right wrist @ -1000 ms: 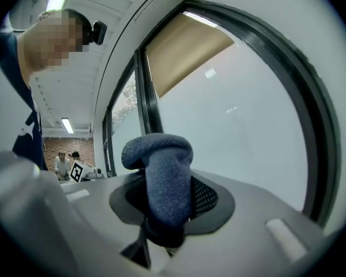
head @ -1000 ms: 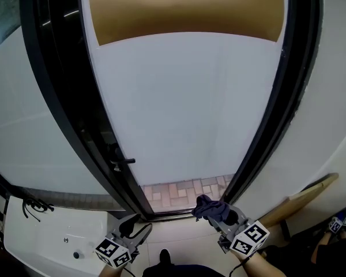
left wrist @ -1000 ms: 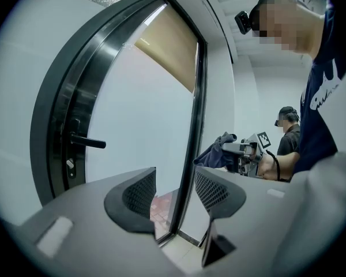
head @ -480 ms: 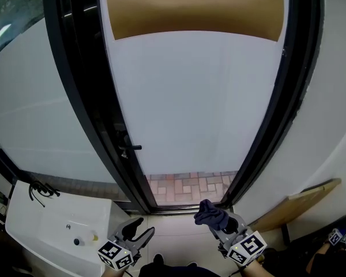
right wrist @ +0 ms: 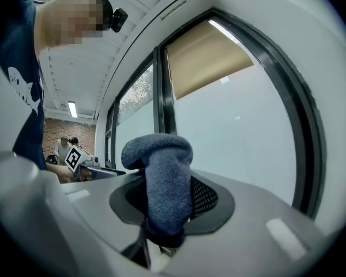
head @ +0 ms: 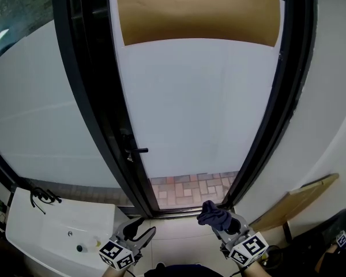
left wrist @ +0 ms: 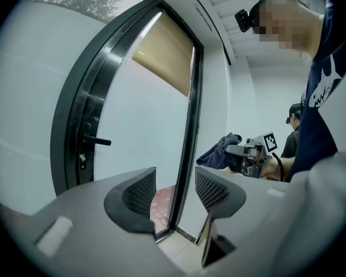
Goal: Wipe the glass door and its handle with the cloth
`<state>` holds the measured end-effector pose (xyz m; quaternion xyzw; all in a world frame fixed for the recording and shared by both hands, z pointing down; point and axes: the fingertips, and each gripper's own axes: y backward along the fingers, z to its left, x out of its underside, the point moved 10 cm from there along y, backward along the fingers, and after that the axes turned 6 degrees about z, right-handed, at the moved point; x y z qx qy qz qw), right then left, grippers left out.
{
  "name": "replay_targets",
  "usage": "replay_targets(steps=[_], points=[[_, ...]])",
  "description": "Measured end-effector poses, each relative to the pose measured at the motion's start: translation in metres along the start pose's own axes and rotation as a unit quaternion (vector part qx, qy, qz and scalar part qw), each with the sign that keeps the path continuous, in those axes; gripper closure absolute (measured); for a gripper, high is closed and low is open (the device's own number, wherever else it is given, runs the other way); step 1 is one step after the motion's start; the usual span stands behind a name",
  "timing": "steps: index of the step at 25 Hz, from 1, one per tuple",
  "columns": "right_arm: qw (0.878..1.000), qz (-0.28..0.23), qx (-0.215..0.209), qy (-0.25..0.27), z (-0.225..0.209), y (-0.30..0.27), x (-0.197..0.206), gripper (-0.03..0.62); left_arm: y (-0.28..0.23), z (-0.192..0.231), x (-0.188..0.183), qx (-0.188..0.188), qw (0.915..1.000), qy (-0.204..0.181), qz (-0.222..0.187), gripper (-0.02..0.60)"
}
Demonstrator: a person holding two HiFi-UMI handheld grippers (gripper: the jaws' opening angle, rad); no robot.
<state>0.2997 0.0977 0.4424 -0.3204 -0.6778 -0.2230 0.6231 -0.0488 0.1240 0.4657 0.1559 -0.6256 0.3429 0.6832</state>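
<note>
Nearest, L tongs point(head: 139, 230) released, nothing btwn jaws; R tongs point(head: 224, 224) clenched on dark blue cloth point(head: 212, 214), held low, short of the door. Beyond, frosted glass door point(head: 196, 108) w/ black handle point(head: 137, 150) at left edge.

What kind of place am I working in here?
Probably an indoor washroom or utility corner at an outside doorway. There is a black-framed frosted glass door with a lever handle, and a white sink with a black tap to its left. Brick paving shows beyond the door's bottom.
</note>
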Motion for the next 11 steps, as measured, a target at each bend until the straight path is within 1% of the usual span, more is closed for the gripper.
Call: replay_targets(steps=[5, 8, 11], points=[[1.0, 0.002, 0.005, 0.001, 0.019, -0.006, -0.002, 0.468, 0.013, 0.009, -0.001, 0.009, 1.0, -0.002, -0.001, 0.372], [1.0, 0.004, 0.007, 0.002, 0.026, -0.007, -0.002, 0.468, 0.017, 0.01, -0.009, 0.012, 0.9999, -0.003, 0.001, 0.373], [1.0, 0.007, 0.01, 0.0, 0.029, -0.007, -0.002, 0.468, 0.018, 0.012, -0.008, 0.021, 0.9998, -0.005, 0.001, 0.373]])
